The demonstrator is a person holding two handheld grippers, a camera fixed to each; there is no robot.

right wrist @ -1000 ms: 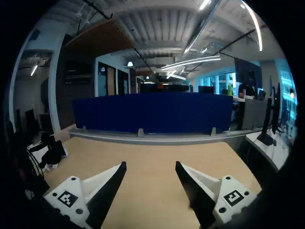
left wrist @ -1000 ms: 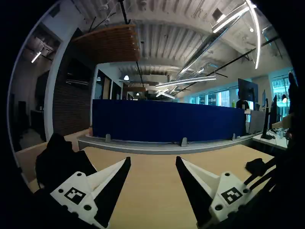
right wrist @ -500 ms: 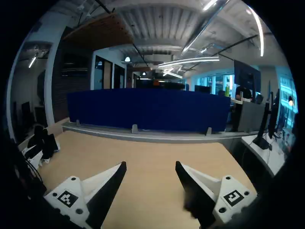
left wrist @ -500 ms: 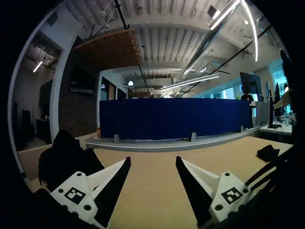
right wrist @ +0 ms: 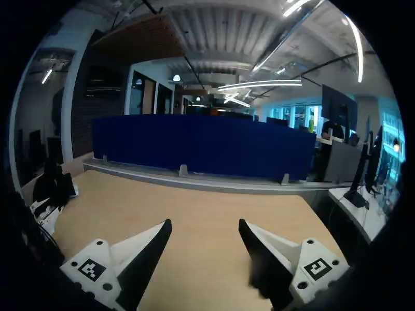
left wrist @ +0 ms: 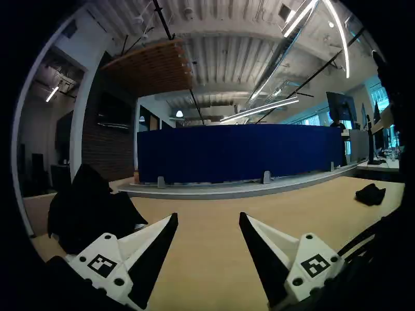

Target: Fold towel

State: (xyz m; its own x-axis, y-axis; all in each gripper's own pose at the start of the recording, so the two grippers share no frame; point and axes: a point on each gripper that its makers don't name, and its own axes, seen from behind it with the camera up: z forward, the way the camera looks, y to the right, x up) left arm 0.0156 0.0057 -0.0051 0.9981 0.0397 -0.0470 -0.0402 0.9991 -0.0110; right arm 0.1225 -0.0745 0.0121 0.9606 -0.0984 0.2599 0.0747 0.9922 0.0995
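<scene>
Left gripper (left wrist: 207, 228), right gripper (right wrist: 205, 230), both agape, two dark heaps (left wrist: 88, 207) (left wrist: 370, 194), possibly towels

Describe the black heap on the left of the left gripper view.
The black heap looks like matte dark cloth, crumpled, rising to a peak with sloping sides. It sits on the light wooden table near its left edge, far from a smaller black lump. The open left gripper holds nothing; one finger hides the heap's lower edge. Whether it is a towel, I cannot tell.
</scene>
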